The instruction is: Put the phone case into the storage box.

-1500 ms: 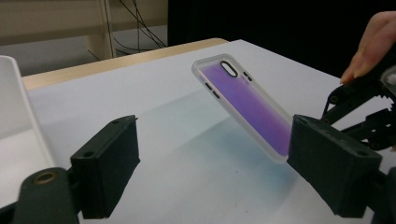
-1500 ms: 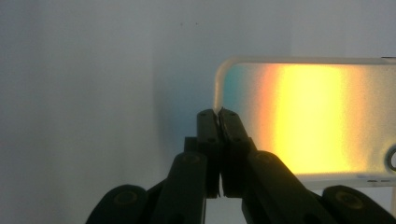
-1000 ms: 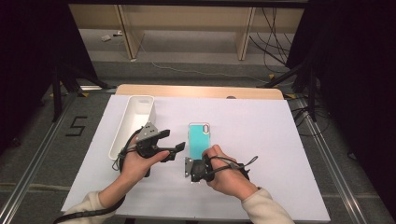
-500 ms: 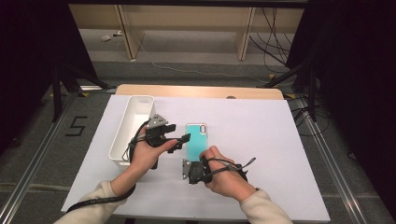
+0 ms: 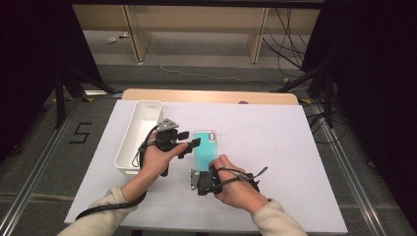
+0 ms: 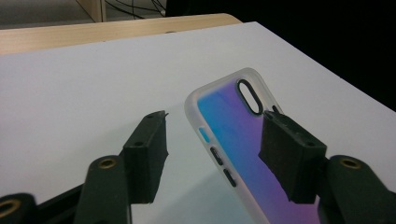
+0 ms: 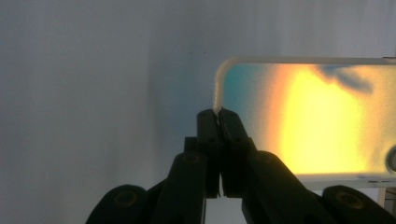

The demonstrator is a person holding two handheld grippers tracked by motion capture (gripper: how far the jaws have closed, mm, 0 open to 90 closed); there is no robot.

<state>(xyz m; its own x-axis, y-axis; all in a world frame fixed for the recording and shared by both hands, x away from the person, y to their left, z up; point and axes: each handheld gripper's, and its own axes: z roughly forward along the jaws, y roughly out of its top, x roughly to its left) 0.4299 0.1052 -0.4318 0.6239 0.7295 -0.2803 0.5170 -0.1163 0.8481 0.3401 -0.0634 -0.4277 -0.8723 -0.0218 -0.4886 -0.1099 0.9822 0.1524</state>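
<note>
Since a second ago: left gripper (image 5: 189, 142) now up beside the phone case (image 5: 205, 147), jaws just closing and half open, rim between them, far pad over the face, near pad clear of the edge. Right gripper (image 7: 218, 114) unmoved, pinched shut on the case's near end. White bin (image 5: 139, 135) behind left gripper.

the right gripper (image 7: 218, 113) had its black jaws pinched together on the pale rim of the phone case (image 7: 308, 126), which glowed yellow over the white table (image 7: 93, 93)
</note>
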